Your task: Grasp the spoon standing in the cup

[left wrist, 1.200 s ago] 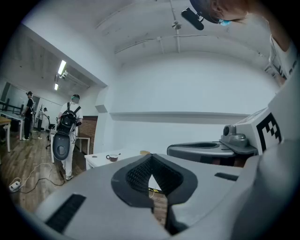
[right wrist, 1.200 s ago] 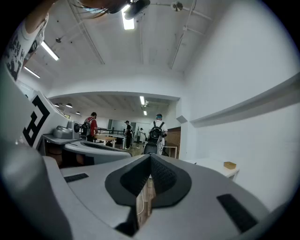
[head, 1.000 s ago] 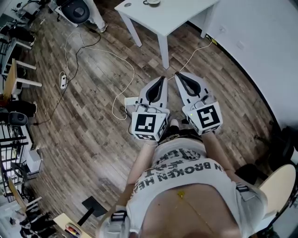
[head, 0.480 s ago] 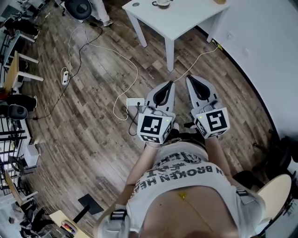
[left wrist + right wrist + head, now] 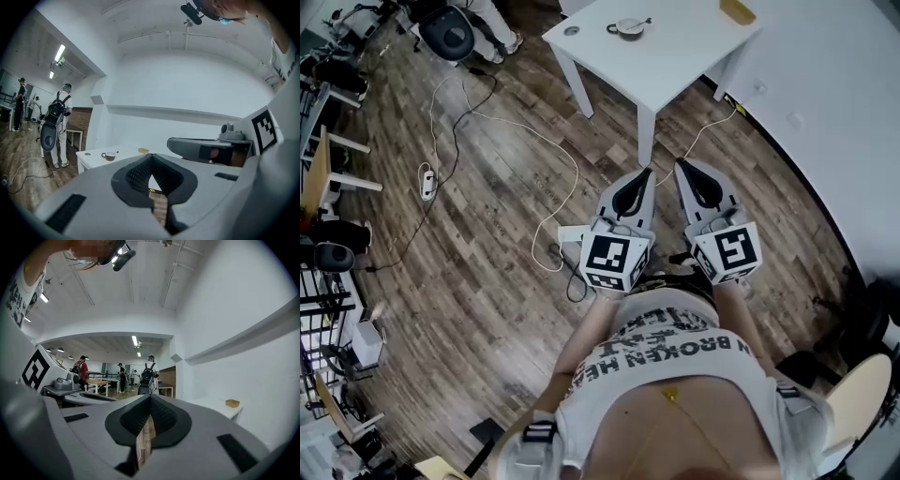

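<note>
Head view: left tongs (image 5: 643, 176) and right tongs (image 5: 682, 167) sit side by side at centre, both closed and empty, well short of the desk (image 5: 684, 56) at the top. The cup (image 5: 628, 28) is at upper centre, the spoon (image 5: 643, 22) handle leaning right.
Judgement: approach step. Close the gap, open one pair, pinch the handle above the rim.
Left gripper view: tips meet; cup small, dark, left of centre.
Right gripper view: tips together; cup not in frame.

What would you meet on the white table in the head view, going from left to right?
small round disc → cup with the spoon in it → tan block
</note>
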The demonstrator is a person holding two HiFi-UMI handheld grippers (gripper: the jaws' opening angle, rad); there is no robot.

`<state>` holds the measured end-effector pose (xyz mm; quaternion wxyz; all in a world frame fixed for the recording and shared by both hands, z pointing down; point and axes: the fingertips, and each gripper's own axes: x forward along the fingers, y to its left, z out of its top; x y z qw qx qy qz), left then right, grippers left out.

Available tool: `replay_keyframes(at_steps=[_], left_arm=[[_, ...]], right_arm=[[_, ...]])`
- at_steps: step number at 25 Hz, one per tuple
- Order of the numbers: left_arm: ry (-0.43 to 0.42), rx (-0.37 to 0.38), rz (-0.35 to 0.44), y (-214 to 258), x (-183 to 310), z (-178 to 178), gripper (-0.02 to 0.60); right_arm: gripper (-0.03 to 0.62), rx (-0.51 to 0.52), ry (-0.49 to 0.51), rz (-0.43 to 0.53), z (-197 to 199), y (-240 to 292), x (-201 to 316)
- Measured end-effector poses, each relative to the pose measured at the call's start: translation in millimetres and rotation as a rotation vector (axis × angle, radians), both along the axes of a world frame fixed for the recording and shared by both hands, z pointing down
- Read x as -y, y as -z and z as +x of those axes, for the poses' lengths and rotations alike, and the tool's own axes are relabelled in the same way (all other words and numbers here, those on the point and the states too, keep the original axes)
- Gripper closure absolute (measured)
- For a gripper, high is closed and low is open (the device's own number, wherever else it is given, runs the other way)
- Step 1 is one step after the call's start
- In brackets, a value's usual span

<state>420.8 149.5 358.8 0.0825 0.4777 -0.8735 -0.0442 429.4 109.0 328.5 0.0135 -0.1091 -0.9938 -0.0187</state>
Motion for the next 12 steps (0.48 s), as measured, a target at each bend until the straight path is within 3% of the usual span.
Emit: replay_keyframes(at_steps=[12], left_arm=[[-0.024, -0.001, 0.009, 4, -30, -111, 0.583]], right_arm=[[0.588, 0.008, -0.046, -0.003, -110, 3, -23]])
